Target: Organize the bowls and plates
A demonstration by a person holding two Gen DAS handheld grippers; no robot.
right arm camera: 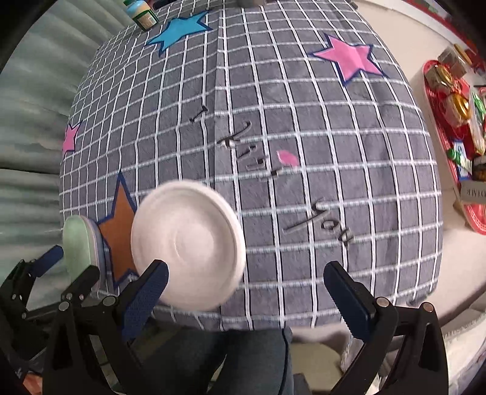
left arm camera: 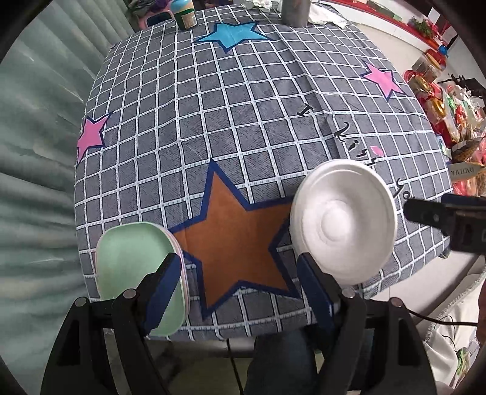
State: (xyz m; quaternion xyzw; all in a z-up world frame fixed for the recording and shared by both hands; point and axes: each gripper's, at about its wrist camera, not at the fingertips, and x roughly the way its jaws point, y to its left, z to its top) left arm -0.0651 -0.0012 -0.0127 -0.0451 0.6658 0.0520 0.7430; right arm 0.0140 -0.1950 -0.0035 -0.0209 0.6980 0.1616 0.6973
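A white round plate (left arm camera: 343, 221) lies on the grey checked tablecloth (left arm camera: 212, 121) near the front edge; it also shows in the right wrist view (right arm camera: 188, 243). A stack of rounded plates, green on top with pink beneath (left arm camera: 136, 270), sits at the front left; it shows in the right wrist view too (right arm camera: 79, 246). My left gripper (left arm camera: 240, 291) is open and empty above the orange star, between stack and white plate. My right gripper (right arm camera: 246, 291) is open and empty, its left finger in front of the white plate's near rim. The right gripper's side shows in the left wrist view (left arm camera: 449, 218).
A green-lidded jar (left arm camera: 183, 13) and a grey cylinder (left arm camera: 296, 12) stand at the table's far edge. Red trays of packaged goods (right arm camera: 455, 121) lie on the floor to the right. A green curtain (left arm camera: 36, 152) hangs at the left. My legs are below the table's front edge.
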